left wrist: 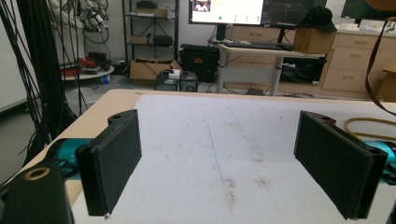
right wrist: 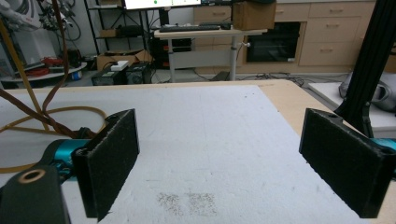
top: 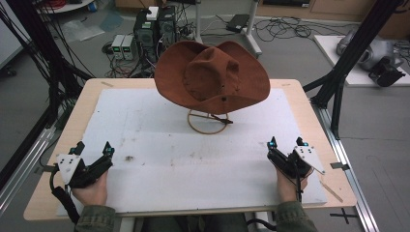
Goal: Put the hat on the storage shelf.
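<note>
Hat (top: 212,77) — brown, wide-brimmed — sits on a wire stand (top: 208,122) at the far middle of the bench (top: 87,92), over the white mat (top: 145,145). Neither hand has reached it.

Left gripper (top: 93,149): near the front left corner of the mat, fingers (left wrist: 112,163) spread wide, nothing between them. Right gripper (top: 287,143): near the front right of the mat, fingers (right wrist: 109,161) likewise wide apart and empty. Both are well apart from the hat, pointing roughly forward.

Progress, judged from the layout: nothing done yet. The whole job is left — the approach, a grasp on brim or crown, and whatever lift or move follows.

Hidden or poor:
- The stand's upper part is covered by the brim in the high view; only the base ring and a bit of the upright can be seen.
- A thin brown strap (right wrist: 44,116) hangs under the hat, probably a chin cord; where it attaches is out of sight.
- In the left gripper view the ring of the stand and the strap are cut off at the right edge.
- Smudges on the mat near the left gripper — too small to identify.
</note>
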`<state>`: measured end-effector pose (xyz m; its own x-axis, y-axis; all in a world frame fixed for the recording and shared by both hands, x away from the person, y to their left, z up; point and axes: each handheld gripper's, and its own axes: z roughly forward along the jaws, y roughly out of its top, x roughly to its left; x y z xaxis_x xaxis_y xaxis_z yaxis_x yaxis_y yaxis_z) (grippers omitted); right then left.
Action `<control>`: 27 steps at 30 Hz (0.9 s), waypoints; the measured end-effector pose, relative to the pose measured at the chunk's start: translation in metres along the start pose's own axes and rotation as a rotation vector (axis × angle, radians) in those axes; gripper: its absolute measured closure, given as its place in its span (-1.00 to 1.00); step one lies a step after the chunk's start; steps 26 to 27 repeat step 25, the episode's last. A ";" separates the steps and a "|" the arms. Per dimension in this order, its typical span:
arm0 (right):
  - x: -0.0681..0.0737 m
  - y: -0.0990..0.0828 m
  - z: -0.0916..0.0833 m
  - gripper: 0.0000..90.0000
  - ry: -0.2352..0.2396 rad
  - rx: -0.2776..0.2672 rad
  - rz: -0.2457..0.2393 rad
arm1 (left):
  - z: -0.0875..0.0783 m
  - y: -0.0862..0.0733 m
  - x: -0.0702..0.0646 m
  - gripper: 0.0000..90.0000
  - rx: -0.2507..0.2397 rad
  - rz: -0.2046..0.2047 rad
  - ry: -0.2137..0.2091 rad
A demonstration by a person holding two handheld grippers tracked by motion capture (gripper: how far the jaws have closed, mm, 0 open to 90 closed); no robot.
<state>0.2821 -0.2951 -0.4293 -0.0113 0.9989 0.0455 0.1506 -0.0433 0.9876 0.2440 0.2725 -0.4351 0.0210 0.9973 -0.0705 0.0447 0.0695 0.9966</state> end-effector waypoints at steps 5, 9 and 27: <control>0.001 -0.001 0.001 -0.75 0.004 0.009 -0.004 | 0.000 0.000 0.001 -0.66 0.001 -0.004 0.001; 0.002 -0.003 0.001 -0.75 0.011 0.018 -0.002 | 0.001 0.000 0.002 -0.66 0.001 -0.007 0.002; 0.005 -0.004 0.003 -0.75 0.028 0.034 0.012 | -0.001 -0.001 0.004 -0.66 0.010 -0.003 -0.003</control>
